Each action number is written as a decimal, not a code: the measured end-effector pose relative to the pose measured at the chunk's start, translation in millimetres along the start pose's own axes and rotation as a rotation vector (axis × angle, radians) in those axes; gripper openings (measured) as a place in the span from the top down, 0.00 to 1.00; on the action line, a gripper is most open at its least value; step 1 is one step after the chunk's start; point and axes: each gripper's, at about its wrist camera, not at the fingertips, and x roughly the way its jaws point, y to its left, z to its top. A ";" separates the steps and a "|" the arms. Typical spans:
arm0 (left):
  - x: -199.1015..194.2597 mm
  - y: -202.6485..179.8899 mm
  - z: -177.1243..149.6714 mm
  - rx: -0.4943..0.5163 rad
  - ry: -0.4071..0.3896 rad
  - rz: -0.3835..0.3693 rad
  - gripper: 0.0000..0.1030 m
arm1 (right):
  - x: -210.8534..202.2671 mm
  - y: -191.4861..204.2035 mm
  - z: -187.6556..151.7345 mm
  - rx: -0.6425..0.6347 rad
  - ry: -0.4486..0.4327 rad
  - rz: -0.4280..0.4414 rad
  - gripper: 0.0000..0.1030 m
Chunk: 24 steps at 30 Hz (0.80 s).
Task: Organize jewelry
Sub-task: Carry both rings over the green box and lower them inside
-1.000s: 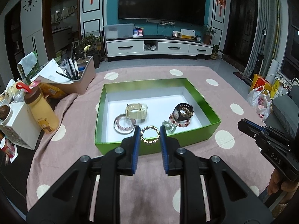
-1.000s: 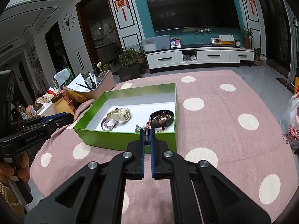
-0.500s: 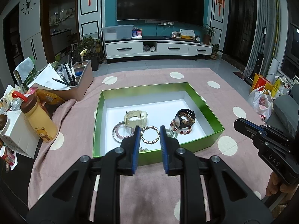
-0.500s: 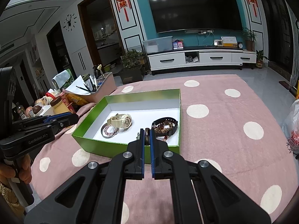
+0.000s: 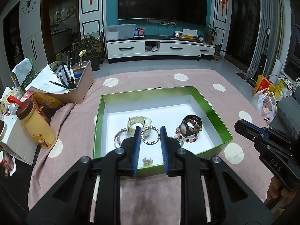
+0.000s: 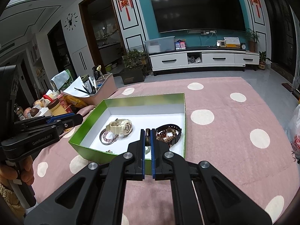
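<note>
A green box (image 5: 211, 108) with a white floor lies on the pink dotted cloth. In it lie a cream watch (image 5: 138, 122), a pink bead bracelet (image 5: 119, 140), a gold ring bracelet (image 5: 150, 135), a black watch with bead bracelets (image 5: 190, 126) and a small gold piece (image 5: 147, 161). My left gripper (image 5: 150, 133) is open above the box's near side, its fingers framing the gold bracelet without touching it. My right gripper (image 6: 148, 134) is nearly shut and empty, over the box's (image 6: 84, 131) near edge by the black watch (image 6: 168, 133).
A tan bottle (image 5: 35, 123), white boxes and a pen caddy (image 5: 75, 82) stand at the left of the table. Plastic bags (image 5: 266, 103) sit off the table at the right. A TV cabinet (image 5: 159, 48) stands far behind.
Both grippers have risen and tipped down, so the box floor shows more fully. The jewelry has not moved. The jaw openings are unchanged.
</note>
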 end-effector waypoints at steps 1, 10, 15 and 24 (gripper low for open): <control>0.6 0.1 0.4 0.000 0.001 0.001 0.80 | 1.4 0.4 0.8 -0.001 0.000 0.000 0.96; 10.1 4.2 8.5 -0.004 0.002 0.007 0.80 | 8.1 1.8 6.5 -0.007 -0.003 0.002 0.96; 16.0 7.0 10.9 -0.010 0.004 0.012 0.80 | 12.1 2.4 9.6 -0.011 -0.004 0.003 0.96; 30.0 13.5 16.9 -0.020 0.016 0.025 0.80 | 22.8 3.7 14.2 -0.017 -0.002 0.007 0.96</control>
